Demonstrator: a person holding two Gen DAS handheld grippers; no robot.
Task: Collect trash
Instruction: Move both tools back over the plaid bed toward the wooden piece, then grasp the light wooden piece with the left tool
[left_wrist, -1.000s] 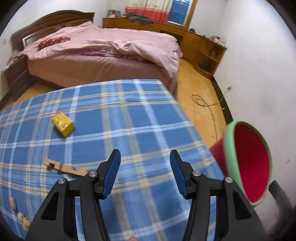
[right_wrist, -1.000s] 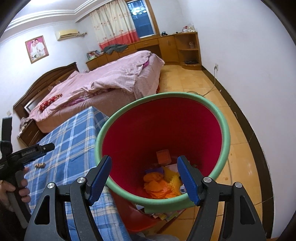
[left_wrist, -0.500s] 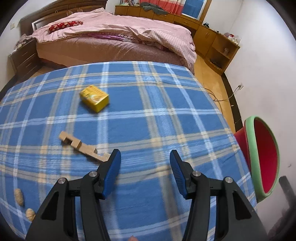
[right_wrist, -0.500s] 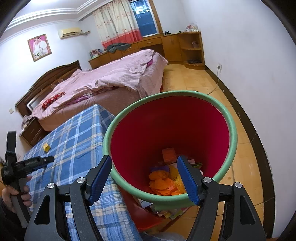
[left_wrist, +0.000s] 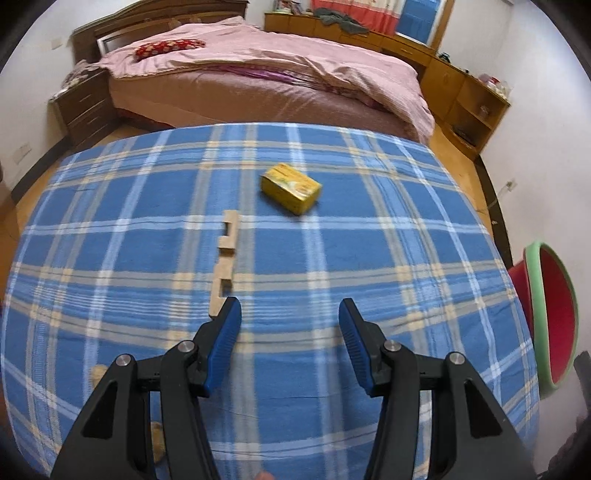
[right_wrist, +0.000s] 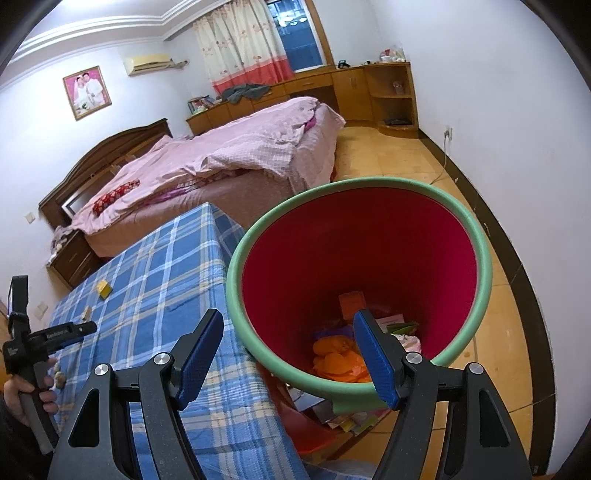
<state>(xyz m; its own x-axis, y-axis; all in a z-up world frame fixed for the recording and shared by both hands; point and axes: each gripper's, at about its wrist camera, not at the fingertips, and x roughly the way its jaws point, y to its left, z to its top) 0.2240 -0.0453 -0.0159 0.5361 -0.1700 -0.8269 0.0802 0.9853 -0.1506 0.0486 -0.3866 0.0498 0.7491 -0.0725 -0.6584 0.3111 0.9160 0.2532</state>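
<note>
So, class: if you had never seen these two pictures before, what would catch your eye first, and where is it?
Probably the red bin with a green rim, filling the right wrist view beside the table, with orange scraps at its bottom. Next, the blue plaid tablecloth, where a yellow box lies past a notched wooden piece, just ahead of the open left gripper.

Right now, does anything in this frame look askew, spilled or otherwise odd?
Yes: the red bin with the green rim is tilted, its mouth facing the right gripper, and paper scraps lie on the floor beneath it. On the checked cloth, the yellow box and wooden piece remain uncollected.
</note>
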